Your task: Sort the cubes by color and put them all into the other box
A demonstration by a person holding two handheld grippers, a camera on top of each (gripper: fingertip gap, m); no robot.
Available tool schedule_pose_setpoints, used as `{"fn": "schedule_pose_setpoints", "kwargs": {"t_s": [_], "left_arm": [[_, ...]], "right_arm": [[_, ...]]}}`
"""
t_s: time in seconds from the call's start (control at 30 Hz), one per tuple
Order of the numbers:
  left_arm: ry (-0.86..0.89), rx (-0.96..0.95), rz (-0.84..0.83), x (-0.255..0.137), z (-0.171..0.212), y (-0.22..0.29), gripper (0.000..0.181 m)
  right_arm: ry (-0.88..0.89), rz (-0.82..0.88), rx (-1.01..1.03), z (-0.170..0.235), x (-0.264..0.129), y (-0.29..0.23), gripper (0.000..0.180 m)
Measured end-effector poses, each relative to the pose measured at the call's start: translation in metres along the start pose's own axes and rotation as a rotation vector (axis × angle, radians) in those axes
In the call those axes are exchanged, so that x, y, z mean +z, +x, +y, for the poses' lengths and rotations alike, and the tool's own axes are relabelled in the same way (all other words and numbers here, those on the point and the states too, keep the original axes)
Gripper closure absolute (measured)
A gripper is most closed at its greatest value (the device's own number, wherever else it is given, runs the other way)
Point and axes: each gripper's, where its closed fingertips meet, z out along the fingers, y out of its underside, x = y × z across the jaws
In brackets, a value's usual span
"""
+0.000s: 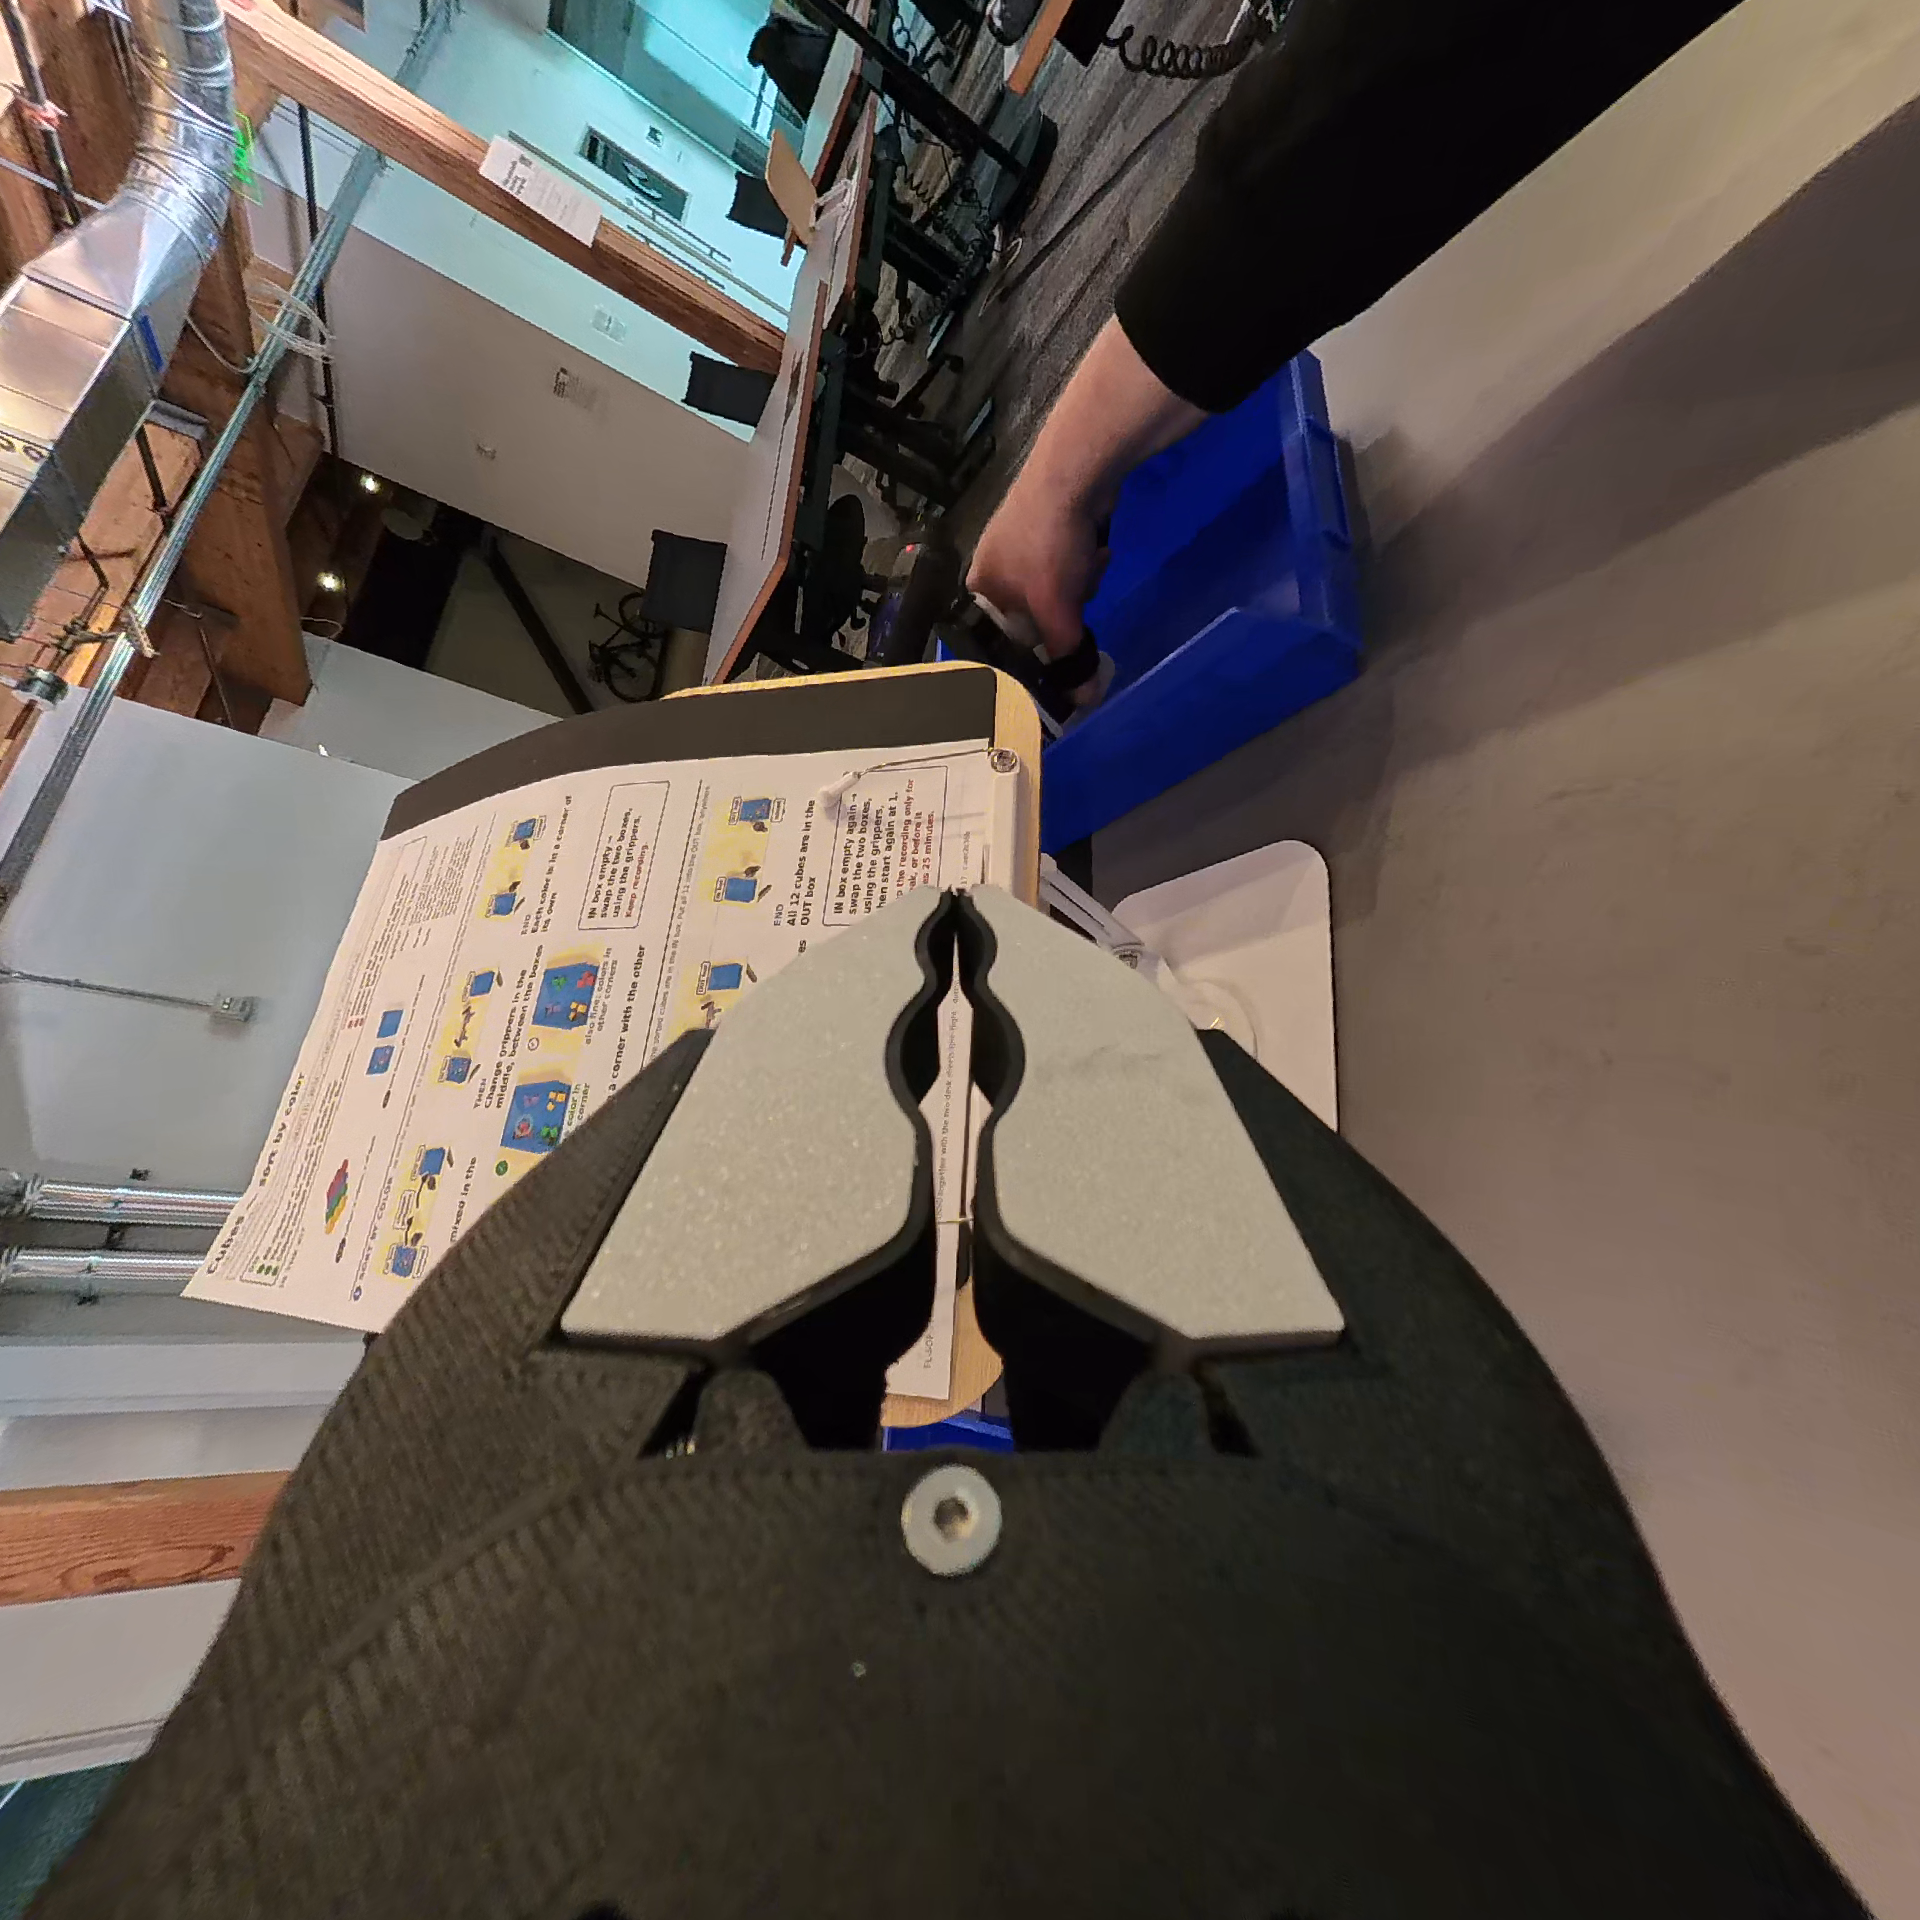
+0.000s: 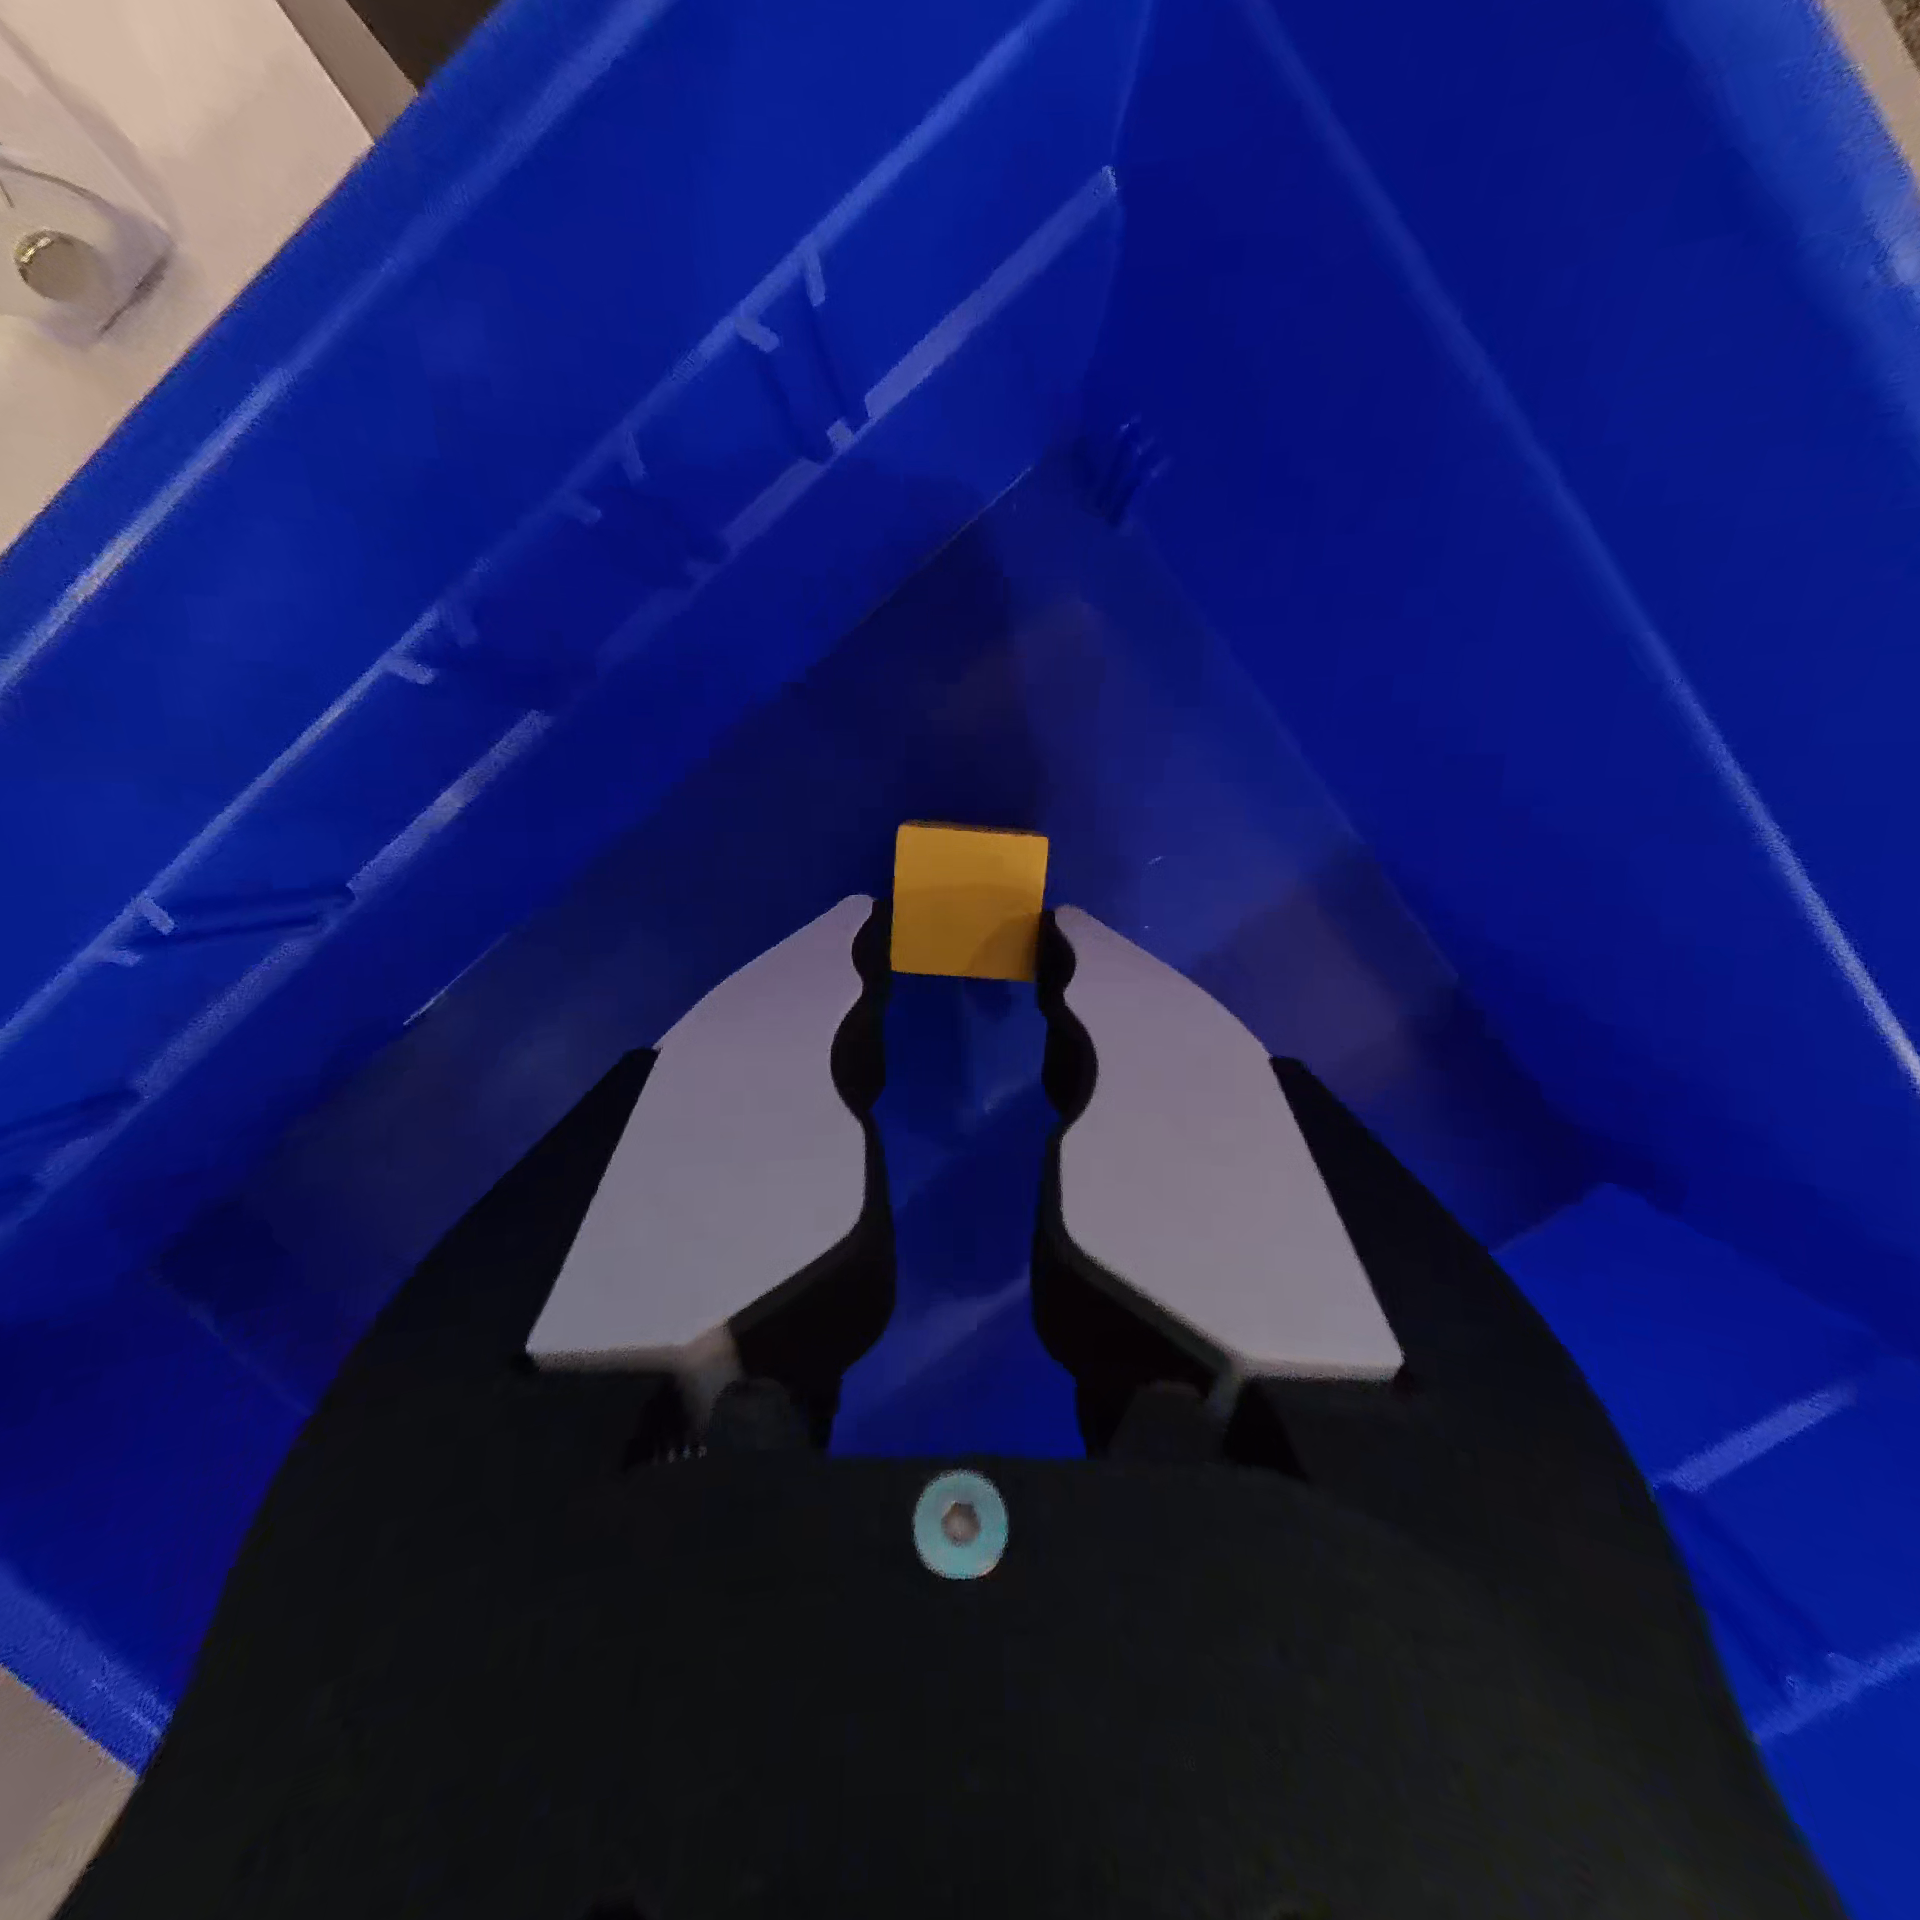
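My right gripper (image 2: pixel 966 920) is shut on a yellow cube (image 2: pixel 968 902), held between its fingertips deep inside a blue box (image 2: pixel 520 499), facing one of its corners. No other cube shows there. My left gripper (image 1: pixel 958 902) is shut and empty, rolled sideways and held above the grey table (image 1: pixel 1610 935). In the left wrist view the same blue box (image 1: pixel 1226 623) stands on the table, and a person's hand (image 1: pixel 1049 540) holds the right gripper down inside it. A sliver of blue (image 1: pixel 940 1432) shows behind my left fingers.
A board with a printed instruction sheet (image 1: pixel 665 966) stands just ahead of my left gripper. A white plate-like stand (image 1: pixel 1268 935) lies on the table beside it and shows at the right wrist view's top left (image 2: pixel 156 156). Office desks lie beyond. About 45 cm separates my left fingertips from my right.
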Motion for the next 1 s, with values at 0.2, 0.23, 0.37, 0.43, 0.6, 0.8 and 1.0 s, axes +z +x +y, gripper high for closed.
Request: {"fn": "schedule_pose_setpoints", "kwargs": {"t_s": [0.2, 0.23, 0.37, 0.43, 0.6, 0.8, 1.0], "left_arm": [[-0.003, -0.007, -0.003, -0.001, 0.003, -0.002, 0.181], [-0.006, -0.006, -0.002, 0.000, 0.003, -0.002, 0.181], [-0.016, -0.002, 0.012, 0.004, 0.004, 0.002, 0.181], [-0.022, -0.003, 0.023, 0.007, 0.005, 0.004, 0.181], [-0.040, -0.007, 0.044, 0.013, 0.011, 0.007, 0.181], [-0.037, -0.001, 0.051, 0.015, 0.008, 0.009, 0.181], [-0.039, 0.010, 0.052, 0.015, 0.005, 0.011, 0.181]], "right_arm": [[0.017, -0.077, -0.157, -0.001, 0.000, -0.003, 0.152], [0.021, -0.094, -0.198, -0.003, 0.001, -0.005, 0.152], [0.009, -0.118, -0.286, -0.007, 0.003, -0.008, 0.143], [0.019, -0.127, -0.286, -0.010, 0.001, -0.010, 0.138], [0.026, -0.090, -0.197, -0.007, -0.009, -0.005, 0.140], [0.016, -0.057, -0.020, 0.006, -0.021, 0.003, 0.180], [-0.062, -0.021, 0.029, 0.010, 0.003, 0.002, 0.179]]}}
